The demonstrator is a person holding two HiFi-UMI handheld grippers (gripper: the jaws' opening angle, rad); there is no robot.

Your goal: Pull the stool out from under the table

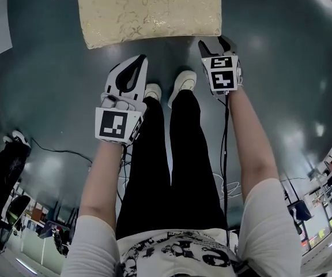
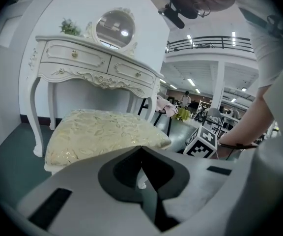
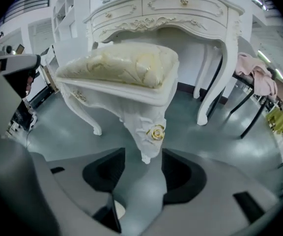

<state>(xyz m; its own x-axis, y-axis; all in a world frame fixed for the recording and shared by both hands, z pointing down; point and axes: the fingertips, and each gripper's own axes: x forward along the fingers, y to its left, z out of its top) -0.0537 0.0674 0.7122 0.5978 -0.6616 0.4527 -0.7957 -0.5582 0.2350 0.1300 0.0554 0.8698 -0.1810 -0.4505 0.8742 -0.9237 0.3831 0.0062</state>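
The white stool with a cream brocade cushion [image 1: 148, 10] stands on the grey-green floor just ahead of my feet. In the left gripper view the stool [image 2: 102, 132] sits in front of the white dressing table [image 2: 82, 63]. My left gripper [image 1: 142, 58] hangs short of the cushion's near edge, jaws shut and empty [image 2: 141, 149]. My right gripper [image 1: 215, 44] is open by the stool's near right corner. In the right gripper view the carved corner leg [image 3: 149, 129] lines up with the gap between the jaws [image 3: 144, 161]; contact cannot be told.
The person's white shoes [image 1: 180, 82] stand between the grippers, close to the stool. An oval mirror [image 2: 114, 28] tops the table. A pink cloth on a dark frame [image 3: 257, 75] is right of the table [image 3: 171, 9]. A cable [image 1: 56, 150] lies at left.
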